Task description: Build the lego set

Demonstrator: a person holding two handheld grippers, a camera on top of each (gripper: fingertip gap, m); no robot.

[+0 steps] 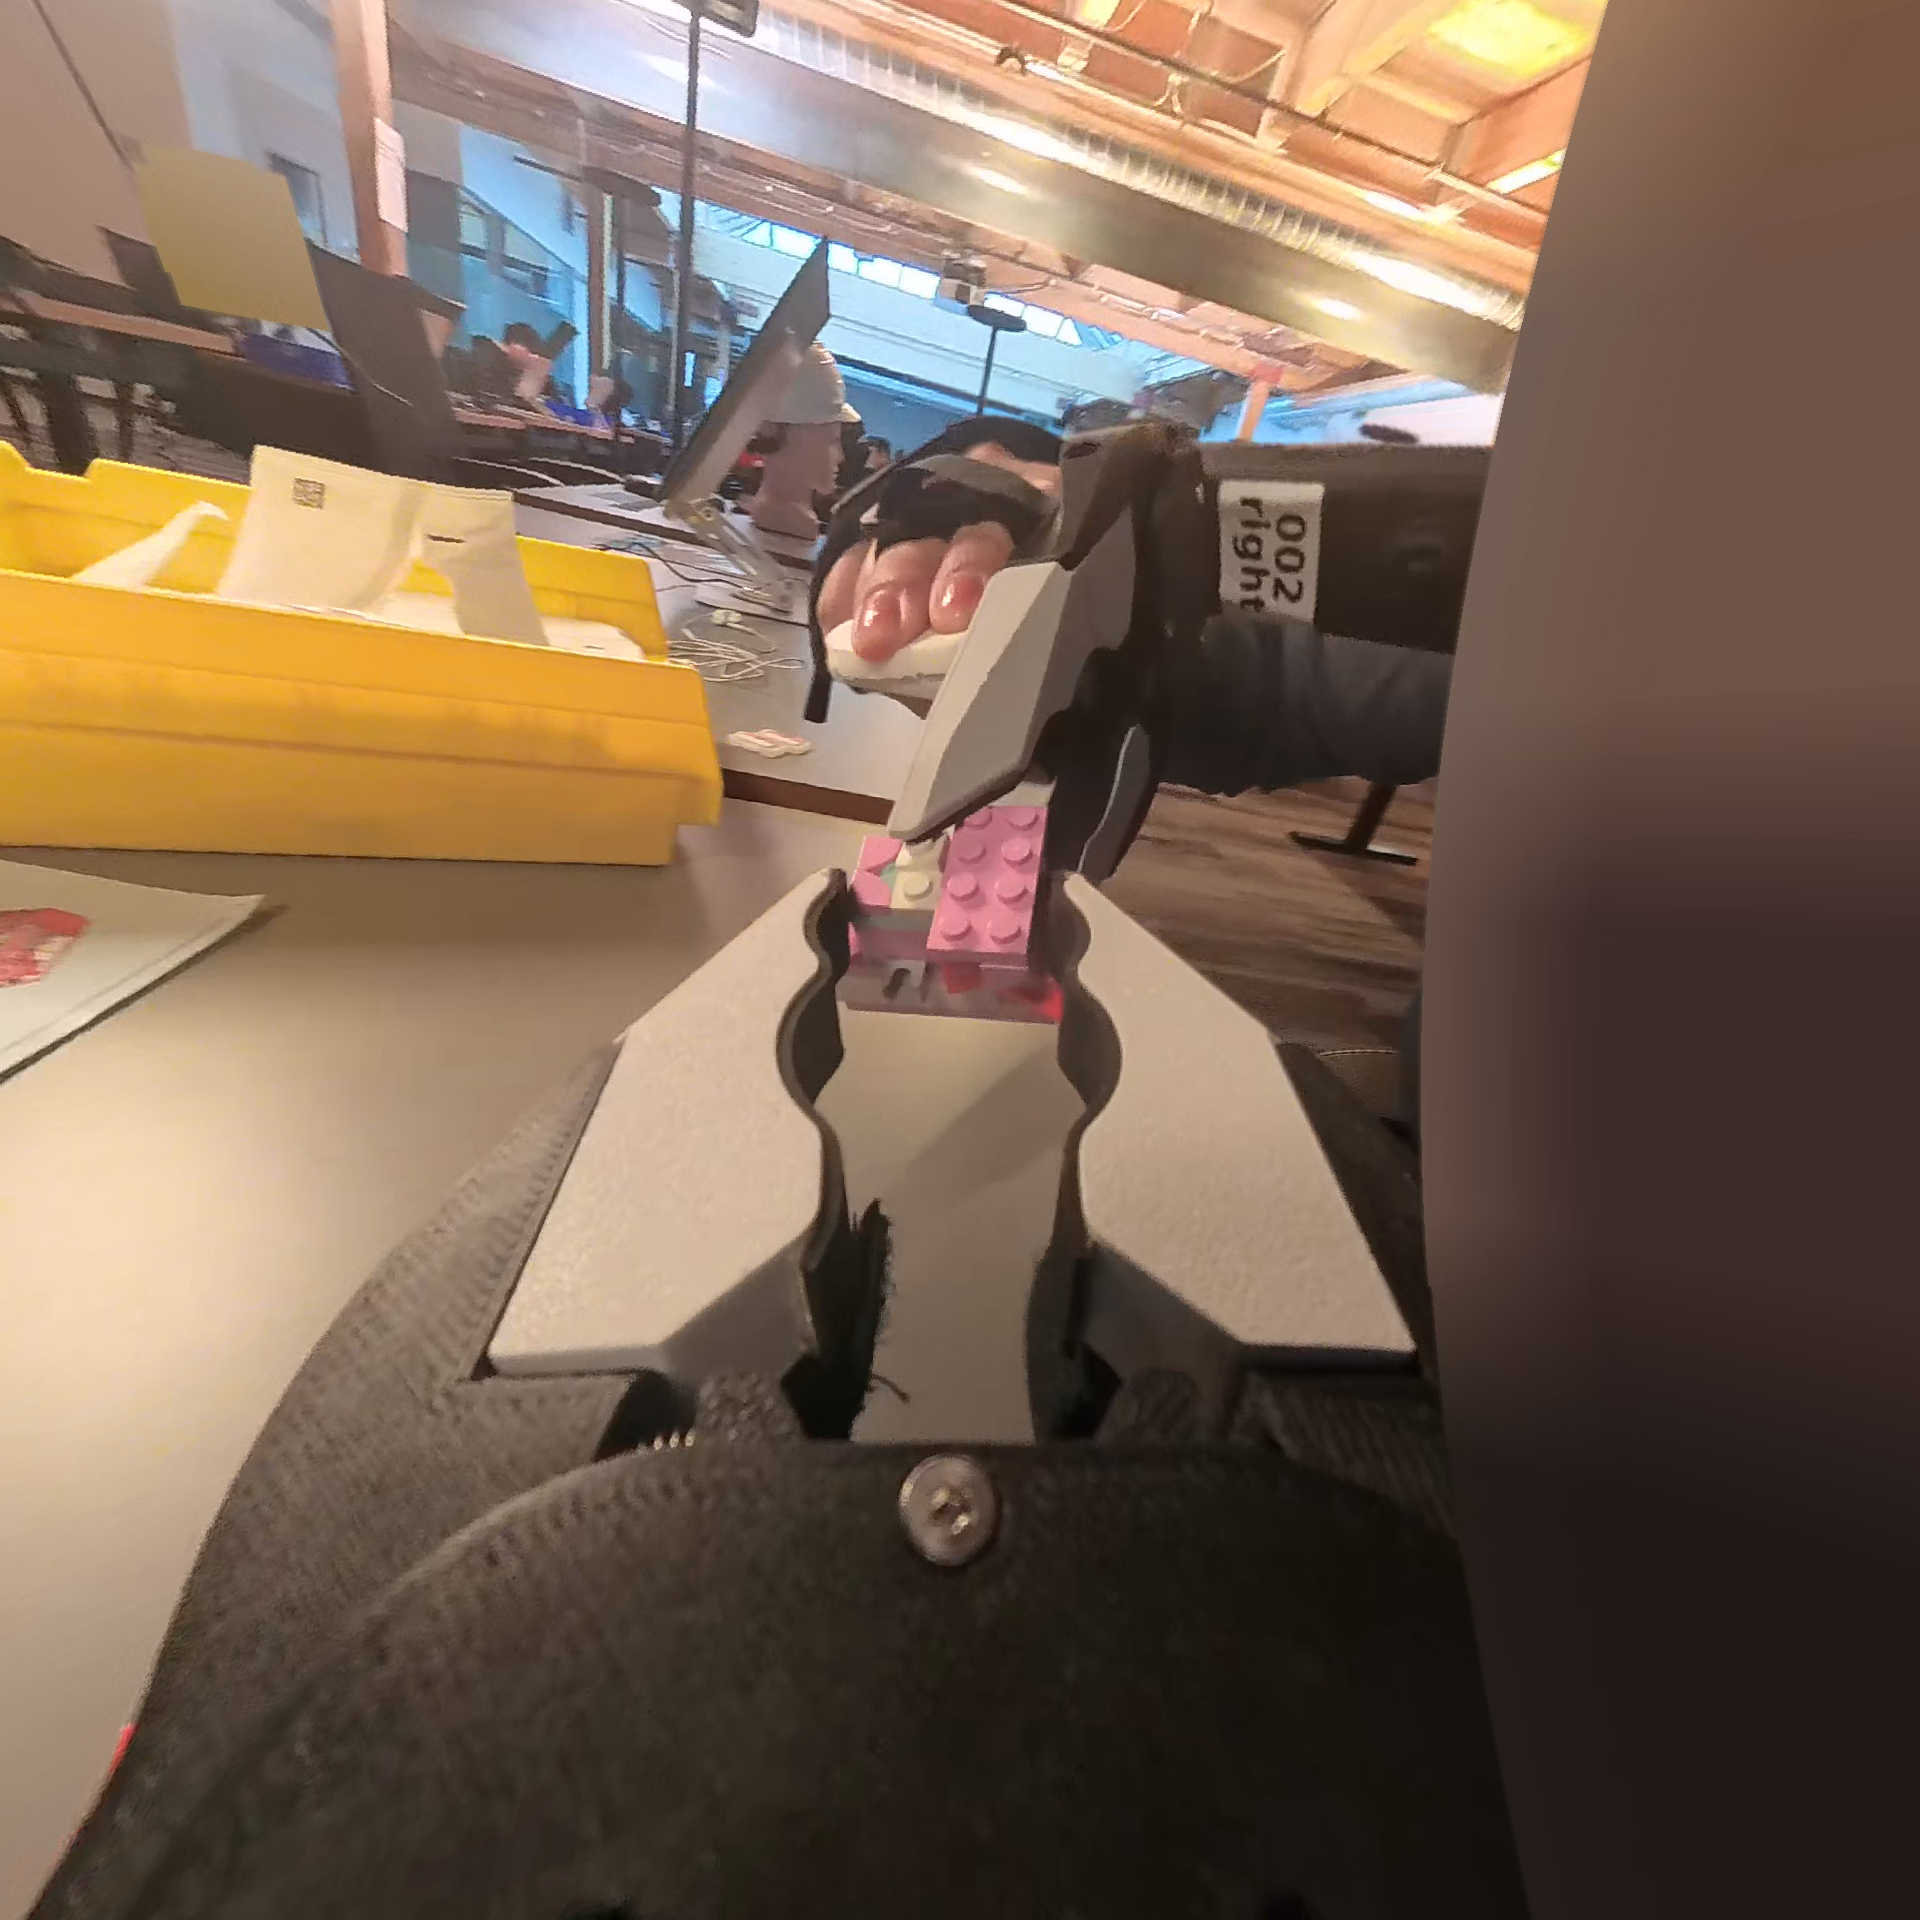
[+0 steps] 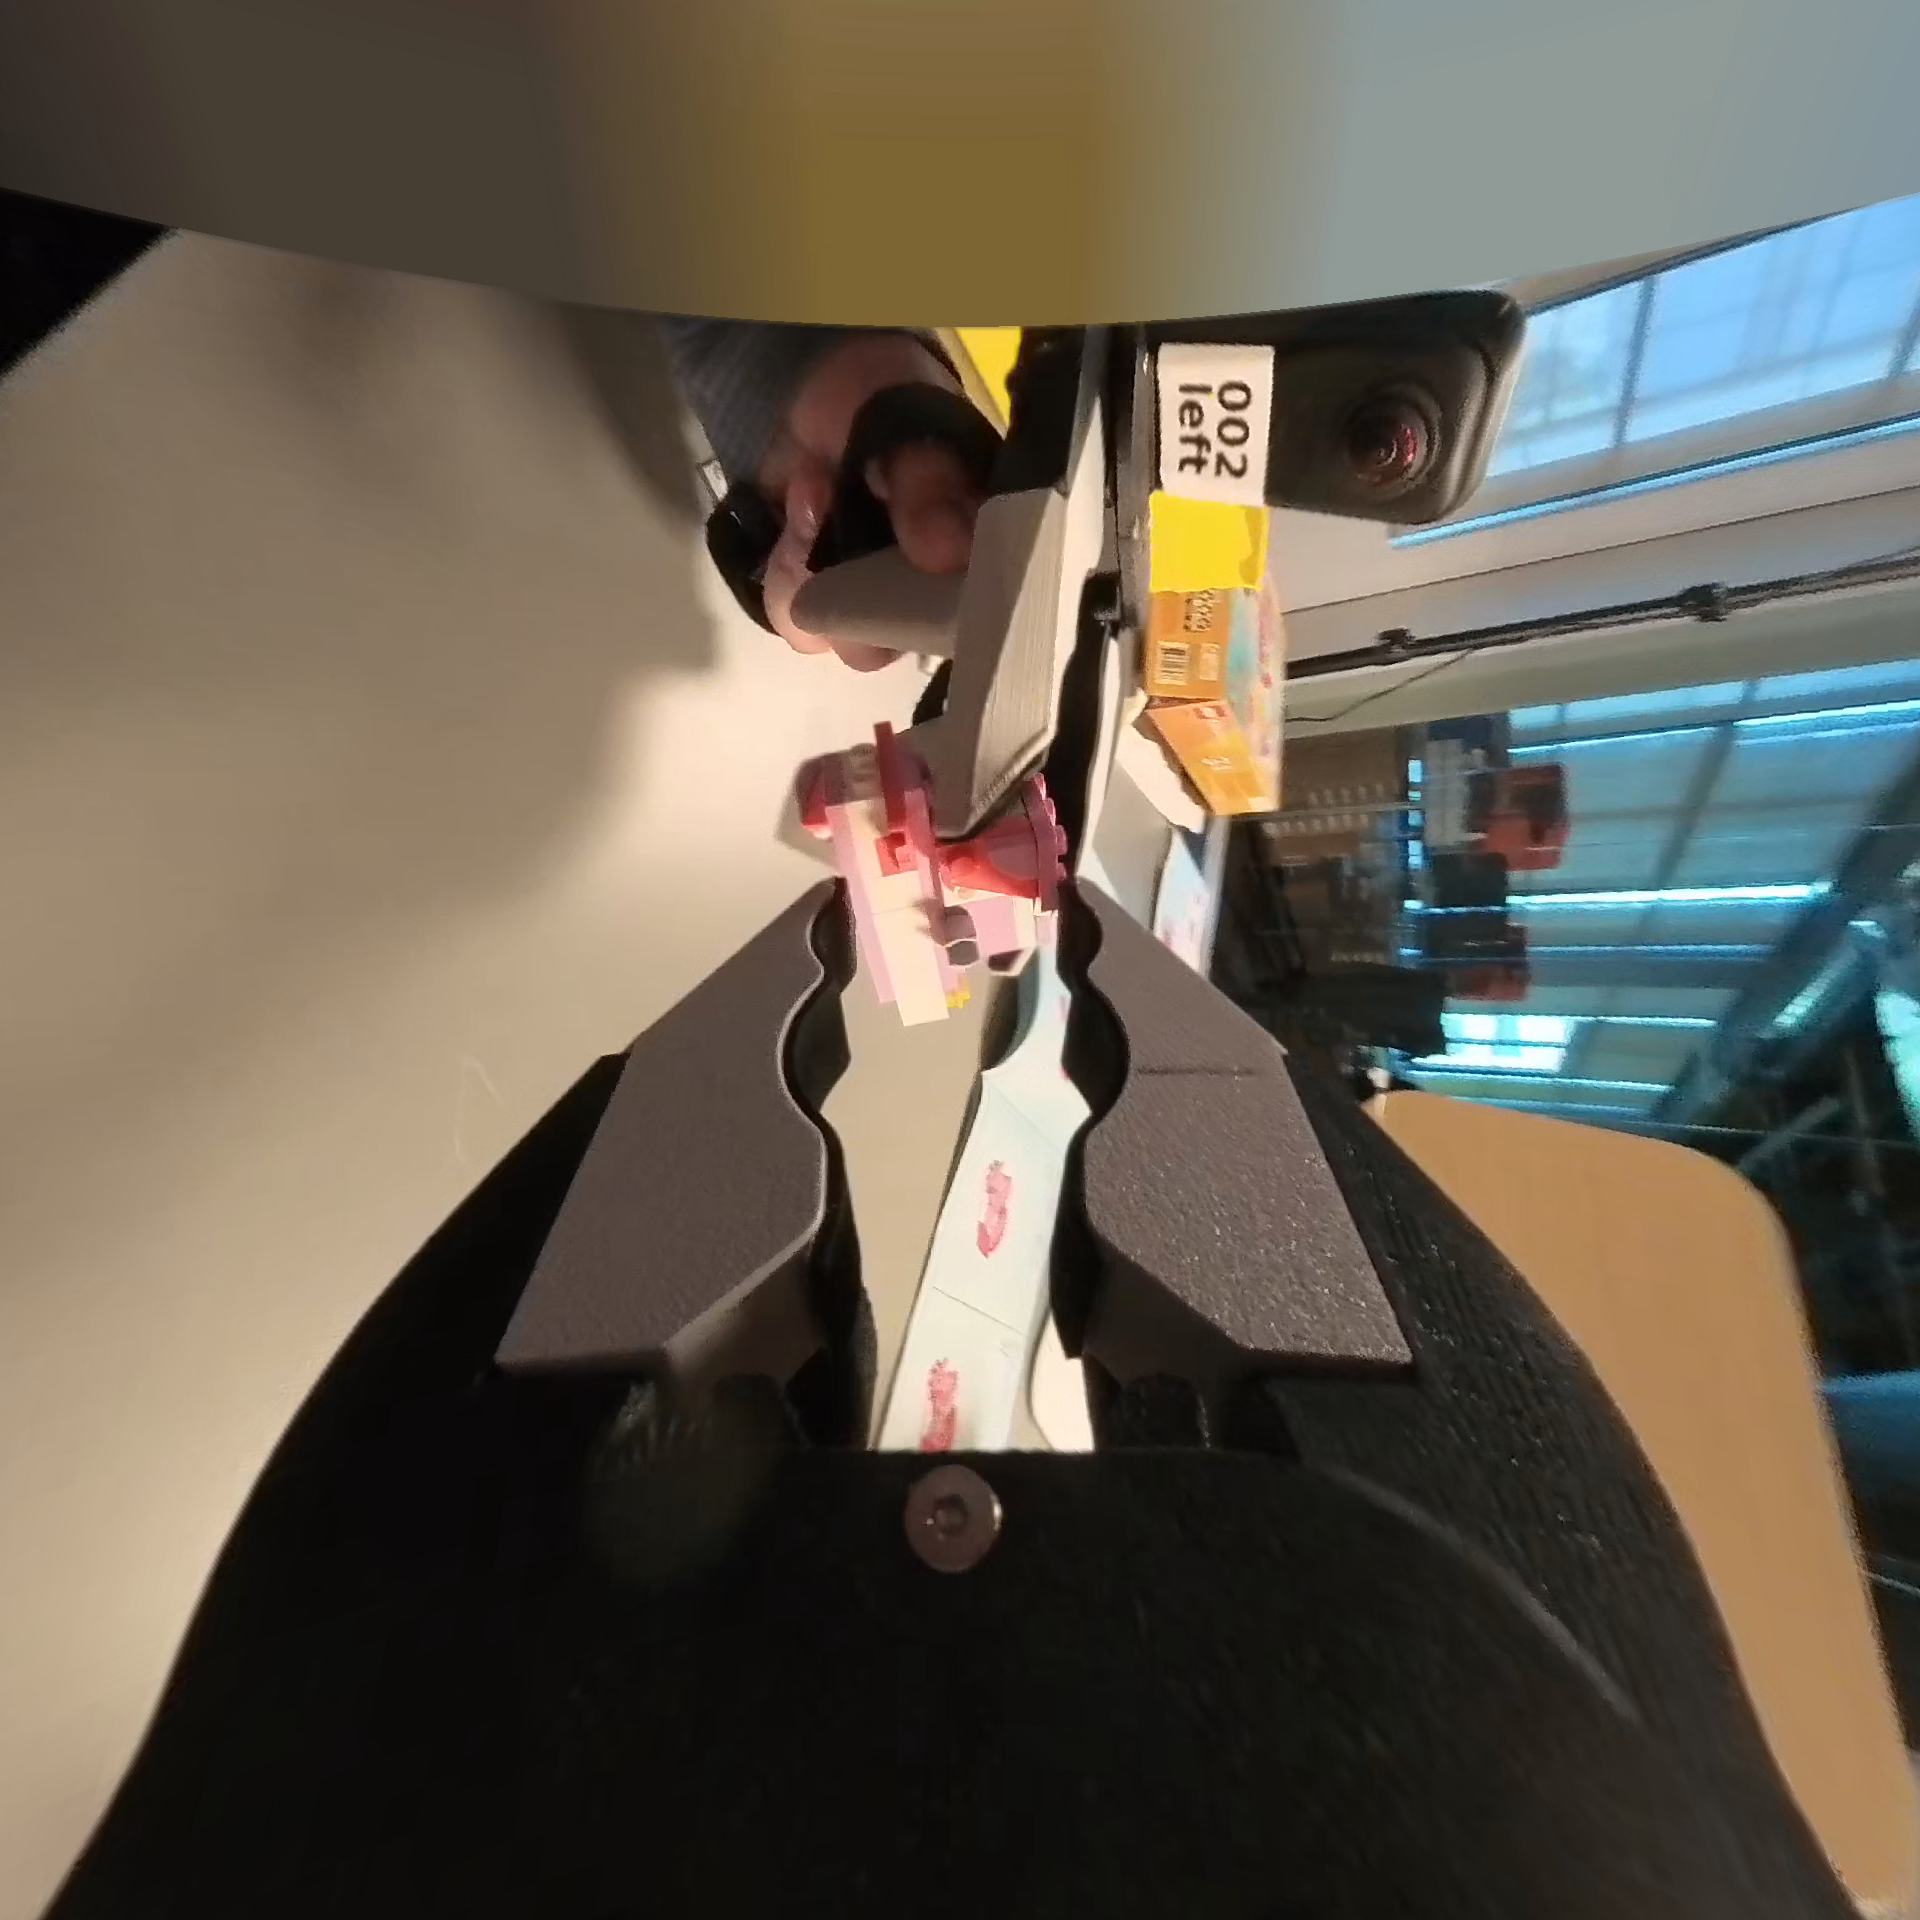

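1. Pink brick model (image 1: 951, 920), small toy-brick build in pink, white, grey and red, sits right at the tips of the left gripper (image 1: 948, 914), between its two grey fingers, lifted above the beige table (image 1: 312, 1091).
2. Left jaws look clamped on it: left finger (image 1: 821, 914) and right finger (image 1: 1070, 914) each meet a side of the model, no gap seen.
3. Right gripper (image 2: 951, 925) comes at the same model (image 2: 935, 894) from the other side; in the left wrist view one of its grey fingers (image 1: 966, 748) lands on the white stud piece on top.
4. Right wrist view: model spans between that gripper's dark fingers, touching both tips as far as I can tell, so both grippers grip it.
5. Long axis: in the right view the pink-white body runs diagonally, upper left to lower right, toward the jaw throat; studded pink plate faces the left camera.
6. Neither gripper is nearer, both are on it.
7. Nearby: yellow bin (image 1: 312, 727) to the left of the left jaws, printed sheet (image 2: 977, 1247) beneath the right jaws, orange box (image 2: 1216, 675) beyond.
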